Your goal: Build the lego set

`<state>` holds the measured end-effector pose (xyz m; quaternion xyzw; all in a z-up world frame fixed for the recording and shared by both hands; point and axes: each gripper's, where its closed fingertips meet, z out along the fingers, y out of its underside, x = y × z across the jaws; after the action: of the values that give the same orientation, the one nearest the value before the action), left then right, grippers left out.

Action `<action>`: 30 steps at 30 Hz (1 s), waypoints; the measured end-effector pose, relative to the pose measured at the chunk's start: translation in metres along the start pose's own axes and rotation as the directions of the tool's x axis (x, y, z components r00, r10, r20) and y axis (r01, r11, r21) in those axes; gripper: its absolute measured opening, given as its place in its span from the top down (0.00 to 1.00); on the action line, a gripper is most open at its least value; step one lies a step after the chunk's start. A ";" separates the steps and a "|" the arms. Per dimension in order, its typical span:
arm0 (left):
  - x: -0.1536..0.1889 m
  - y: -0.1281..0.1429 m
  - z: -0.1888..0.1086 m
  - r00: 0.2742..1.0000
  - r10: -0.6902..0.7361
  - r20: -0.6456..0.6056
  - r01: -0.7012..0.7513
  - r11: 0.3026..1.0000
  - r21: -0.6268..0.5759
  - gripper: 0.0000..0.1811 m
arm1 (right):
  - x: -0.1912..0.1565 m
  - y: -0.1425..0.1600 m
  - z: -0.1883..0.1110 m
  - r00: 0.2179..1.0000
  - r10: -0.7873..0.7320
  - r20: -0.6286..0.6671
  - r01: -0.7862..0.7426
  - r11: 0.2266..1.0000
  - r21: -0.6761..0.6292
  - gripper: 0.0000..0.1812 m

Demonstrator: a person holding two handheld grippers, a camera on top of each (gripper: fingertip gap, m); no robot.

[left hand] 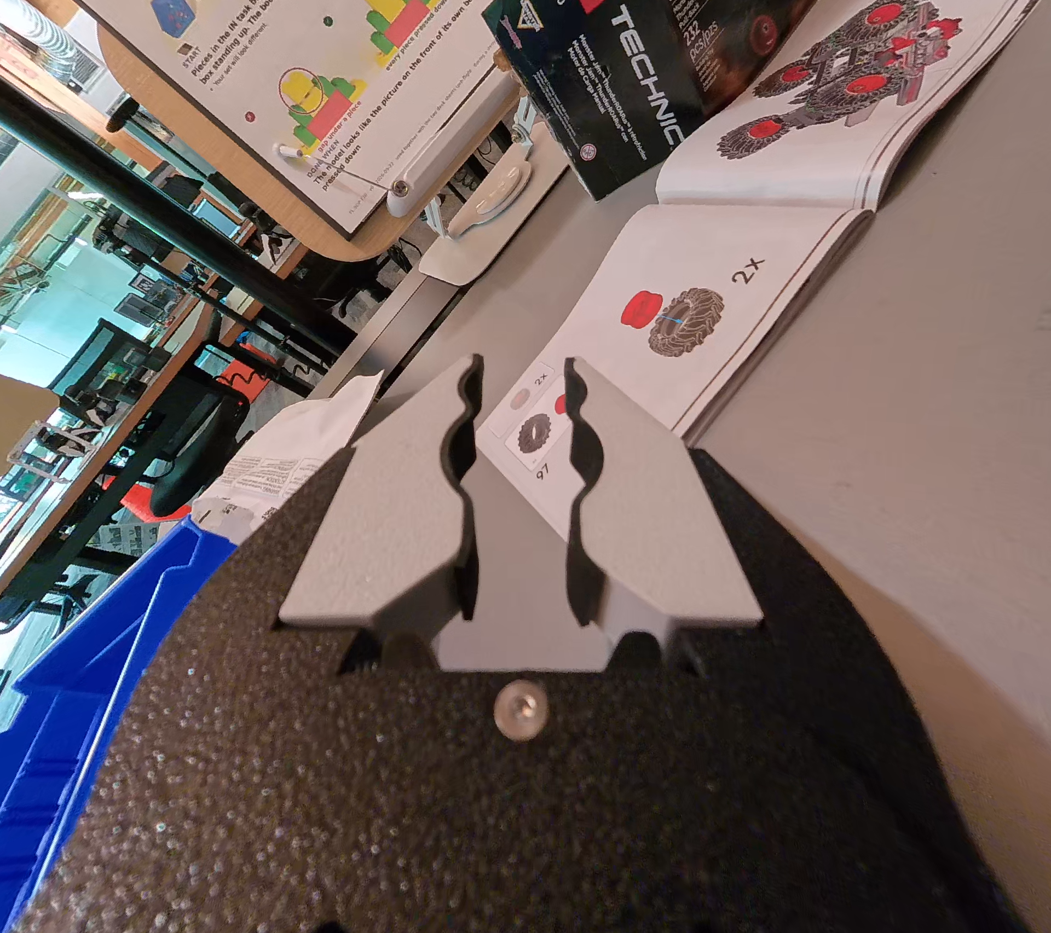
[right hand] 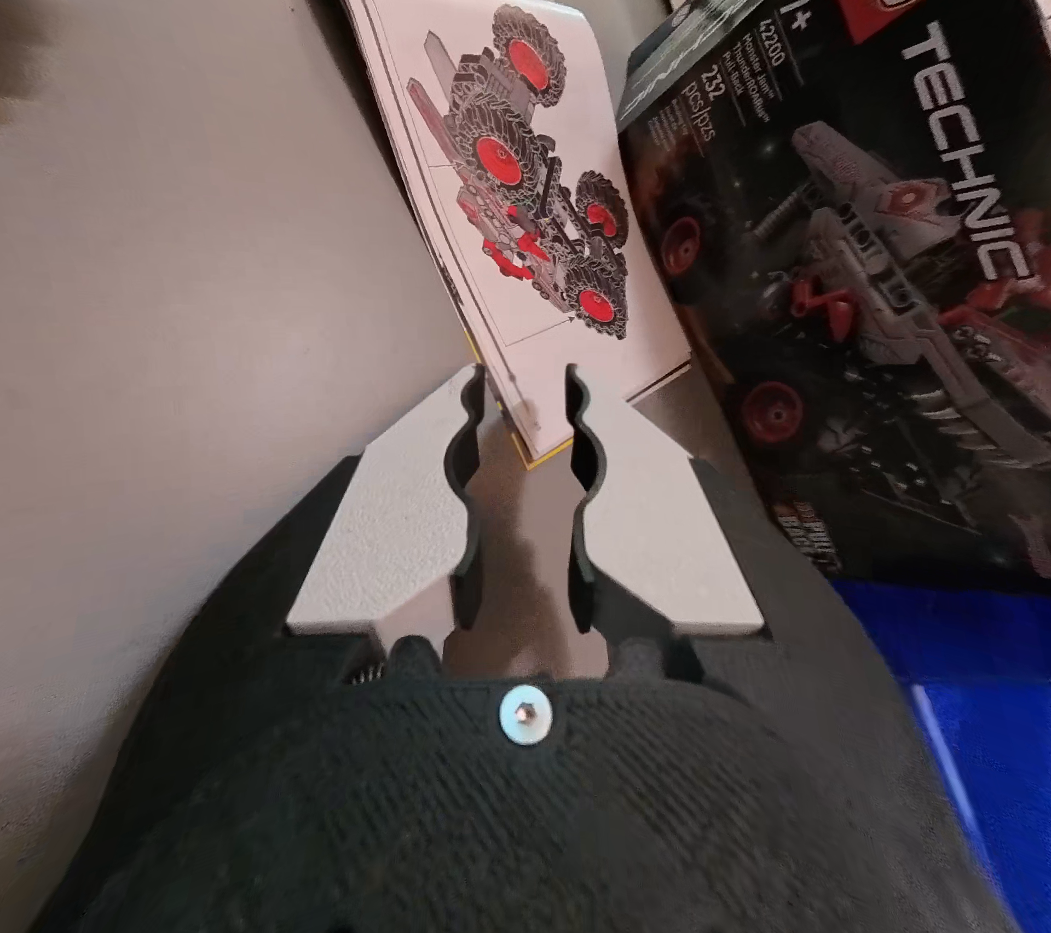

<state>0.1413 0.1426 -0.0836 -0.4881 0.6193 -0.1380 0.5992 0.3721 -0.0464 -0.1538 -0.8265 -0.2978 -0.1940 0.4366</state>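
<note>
An open instruction booklet lies flat on the grey table, its pages showing a red hub, a tyre and a truck with red wheels. The dark set box stands behind it. My left gripper is open and empty, low over the table, with its tips at the booklet's near corner. In the right wrist view the booklet and the box show again. My right gripper is open and empty, its tips just short of the booklet's near corner. No loose bricks are in view.
A blue bin sits at my left with a white paper bag beside it. A blue bin also lies under the box on the right. An instruction board on a stand rises behind the table. Left tips to right tips: about 30 centimetres.
</note>
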 end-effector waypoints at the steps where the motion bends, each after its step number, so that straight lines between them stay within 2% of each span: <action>1: 0.000 0.000 0.000 1.000 0.001 0.000 -0.001 1.000 0.001 0.86 | -0.003 -0.003 0.000 0.998 0.046 0.034 -0.047 0.999 0.010 0.83; 3: 0.000 0.000 0.000 1.000 0.002 0.000 -0.002 1.000 0.000 0.86 | 0.001 -0.009 -0.001 0.990 0.137 0.038 -0.139 0.990 0.032 0.83; 7: 0.000 0.000 0.000 1.000 0.003 0.003 -0.003 1.000 -0.001 0.86 | 0.007 0.001 0.003 0.984 0.177 0.003 -0.177 0.984 -0.025 0.77; 11: 0.000 0.000 0.001 1.000 0.008 0.005 -0.008 1.000 -0.004 0.86 | 0.012 0.001 0.007 0.977 0.212 -0.008 -0.213 0.977 -0.034 0.78; 14: -0.001 0.000 0.001 1.000 0.013 0.012 -0.013 1.000 -0.004 0.86 | 0.009 0.002 0.012 0.971 0.236 0.039 -0.234 0.971 -0.048 0.85; 17: -0.002 0.001 0.001 1.000 0.013 0.017 -0.013 1.000 -0.004 0.86 | 0.007 0.001 0.014 0.968 0.242 0.060 -0.239 0.970 -0.051 0.88; 21: 0.002 0.003 0.003 1.000 0.001 0.001 -0.001 1.000 -0.008 0.86 | -0.005 -0.001 0.014 0.951 0.278 0.137 -0.272 0.960 -0.065 1.00; 24: 0.007 0.004 0.005 1.000 0.008 -0.021 -0.008 1.000 -0.002 0.86 | -0.006 -0.002 0.014 0.956 0.267 0.123 -0.259 0.963 -0.074 1.00; 30: 0.001 -0.002 0.006 1.000 0.008 0.002 -0.008 1.000 0.028 0.86 | -0.027 -0.018 0.009 0.942 0.249 0.223 -0.247 0.968 -0.037 1.00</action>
<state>0.1475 0.1435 -0.0838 -0.4772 0.6187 -0.1440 0.6072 0.3409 -0.0394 -0.1636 -0.8759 -0.2381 -0.0435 0.4173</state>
